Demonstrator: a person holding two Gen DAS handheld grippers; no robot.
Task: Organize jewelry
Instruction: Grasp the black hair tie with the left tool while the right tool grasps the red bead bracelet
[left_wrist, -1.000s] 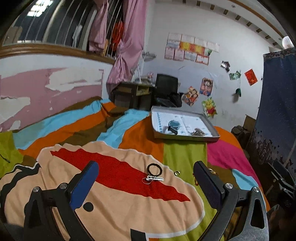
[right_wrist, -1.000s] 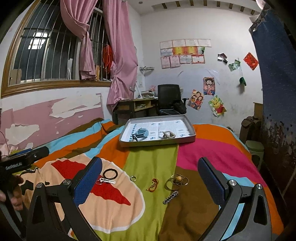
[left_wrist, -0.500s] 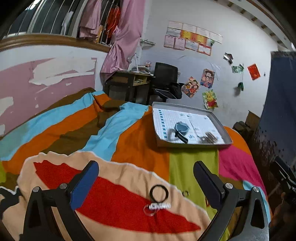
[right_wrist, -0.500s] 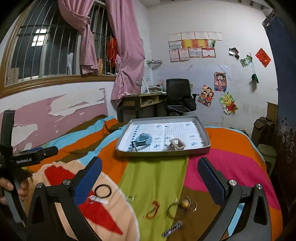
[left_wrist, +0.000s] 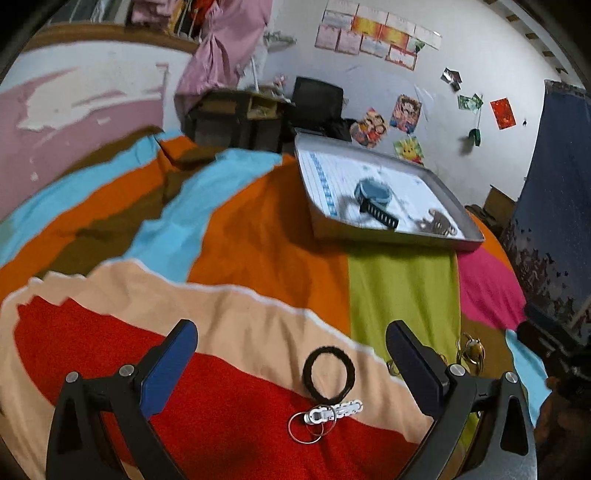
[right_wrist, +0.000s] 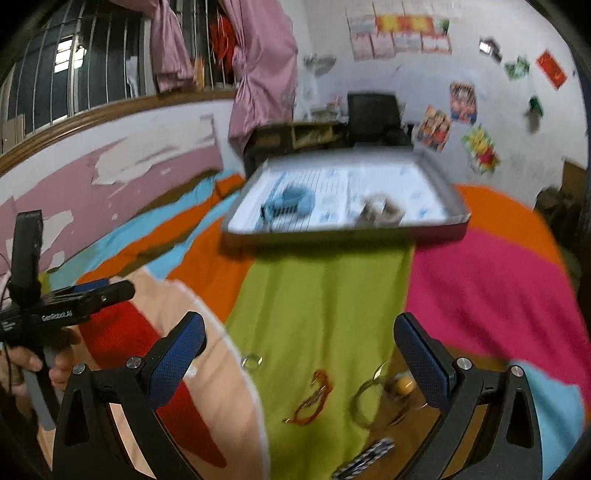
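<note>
Both grippers nearer tray, jaws wide, hair tie between

My right view blurs the tray contents; the patterned clip is cut by the bottom edge.

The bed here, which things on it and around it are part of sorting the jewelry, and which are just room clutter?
Part of the job: metal tray, blue bracelet in it, black hair tie, white clip with rings, orange cord, small ring, gold ring piece.

Just lying about: pink curtain, office chair, wall posters.
</note>
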